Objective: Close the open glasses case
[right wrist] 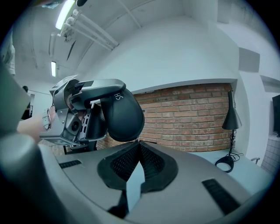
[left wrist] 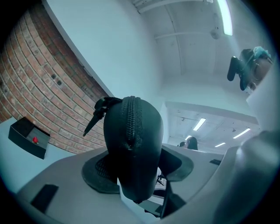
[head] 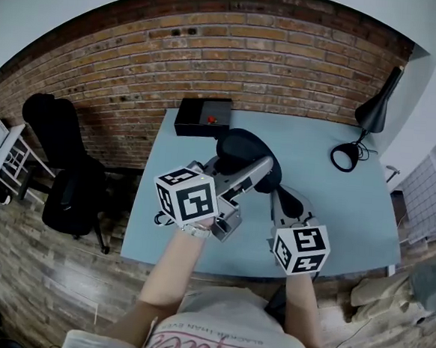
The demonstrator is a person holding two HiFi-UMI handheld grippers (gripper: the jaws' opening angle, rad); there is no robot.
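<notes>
The black zippered glasses case [head: 244, 150] hangs above the light blue table [head: 350, 217]. My left gripper [head: 257, 169] is shut on it, with a pad on each side. In the left gripper view the case [left wrist: 133, 144] stands on end between the pads [left wrist: 98, 175], its zipper seam towards the camera. The two halves lie together there, and the zipper pull [left wrist: 94, 120] sticks out at the upper left. My right gripper [head: 275, 189] is shut. Its tips [right wrist: 139, 146] meet just under the case [right wrist: 122, 111]. I cannot tell whether they pinch anything.
A black box with a red button [head: 204, 117] sits at the table's far left corner. A black desk lamp [head: 373, 114] stands at the far right, its round base [head: 346, 155] on the table. A black chair [head: 67, 180] stands left of the table, before a brick wall.
</notes>
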